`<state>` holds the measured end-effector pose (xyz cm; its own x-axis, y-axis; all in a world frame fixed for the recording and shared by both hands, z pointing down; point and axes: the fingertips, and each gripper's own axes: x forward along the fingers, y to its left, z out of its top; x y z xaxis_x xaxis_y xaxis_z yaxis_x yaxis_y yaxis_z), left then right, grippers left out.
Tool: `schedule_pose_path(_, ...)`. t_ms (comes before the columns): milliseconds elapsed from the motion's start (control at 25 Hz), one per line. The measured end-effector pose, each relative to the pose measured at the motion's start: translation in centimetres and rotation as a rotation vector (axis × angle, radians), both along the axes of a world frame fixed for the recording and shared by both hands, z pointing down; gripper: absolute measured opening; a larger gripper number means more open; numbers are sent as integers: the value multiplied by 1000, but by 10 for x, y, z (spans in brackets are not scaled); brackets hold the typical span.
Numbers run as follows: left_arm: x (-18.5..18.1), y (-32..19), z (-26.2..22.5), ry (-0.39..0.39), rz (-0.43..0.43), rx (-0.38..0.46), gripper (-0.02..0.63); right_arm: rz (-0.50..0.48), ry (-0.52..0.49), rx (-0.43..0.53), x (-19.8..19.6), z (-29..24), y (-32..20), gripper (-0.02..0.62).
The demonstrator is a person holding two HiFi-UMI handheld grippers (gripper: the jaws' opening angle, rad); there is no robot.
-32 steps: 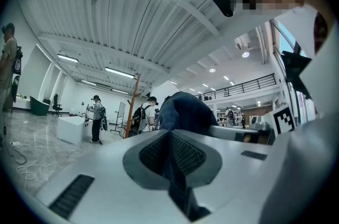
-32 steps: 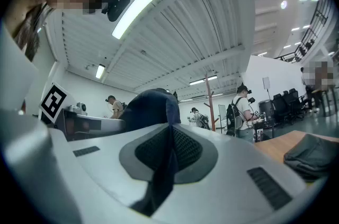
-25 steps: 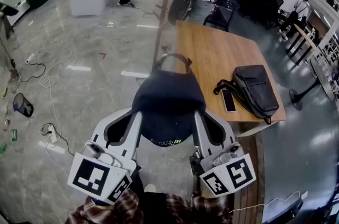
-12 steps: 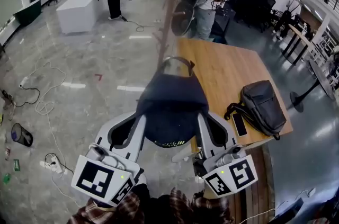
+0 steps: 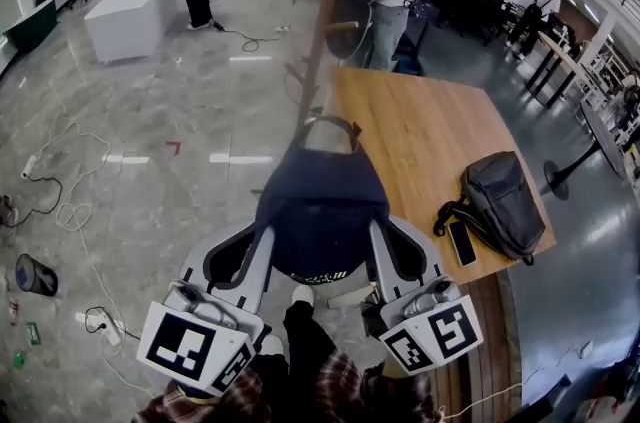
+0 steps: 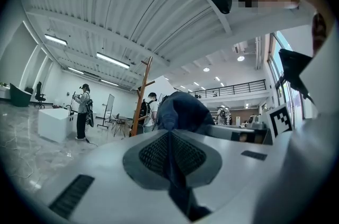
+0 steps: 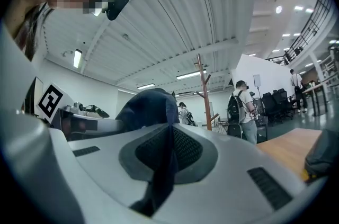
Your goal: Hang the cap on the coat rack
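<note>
Left gripper [image 5: 262, 233] and right gripper [image 5: 376, 231], head view: both are held side by side, each at one side of the dark blue cap [image 5: 320, 206]. The cap hangs between them above the floor, just off the left edge of the wooden table [image 5: 420, 116]. Beyond the cap rises the wooden pole of the coat rack [image 5: 322, 36]; the cap is apart from it. A grey backpack [image 5: 500, 201] and a phone [image 5: 462, 243] lie on the table; only this view shows the phone.

Left gripper view: the left gripper [image 6: 170, 150] has its jaws pressed together on a fold of the cap's dark fabric, which this view alone confirms. The cap [image 6: 183, 109] bulges ahead, the coat rack [image 6: 141, 96] stands further off.

Right gripper view: the right gripper [image 7: 168, 150] is likewise clamped on cap fabric. The cap [image 7: 151, 109] sits left of centre, the coat rack [image 7: 203, 91] behind it.
</note>
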<state>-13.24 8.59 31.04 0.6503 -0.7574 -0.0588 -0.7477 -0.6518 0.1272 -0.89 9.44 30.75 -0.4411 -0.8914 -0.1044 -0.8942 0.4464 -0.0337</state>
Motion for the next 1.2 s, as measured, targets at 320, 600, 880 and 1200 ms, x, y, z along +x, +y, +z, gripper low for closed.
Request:
schedule_pose_path(320, 11, -88, 2, 8, 2, -9, 18, -3, 9, -9, 11, 1, -88, 20)
schedule_pose_path(600, 50, -184, -23, 15, -2, 37, 18, -11, 19, 36, 50, -26, -185, 20)
schedule_pose_path(880, 85, -267, -47, 14, -28, 89, 18, -47, 23, 91, 85, -51, -270, 20)
schedule_pose_path(1200, 108, -323, -47, -2, 9, 72, 18, -19, 14, 81, 106, -50, -323, 20)
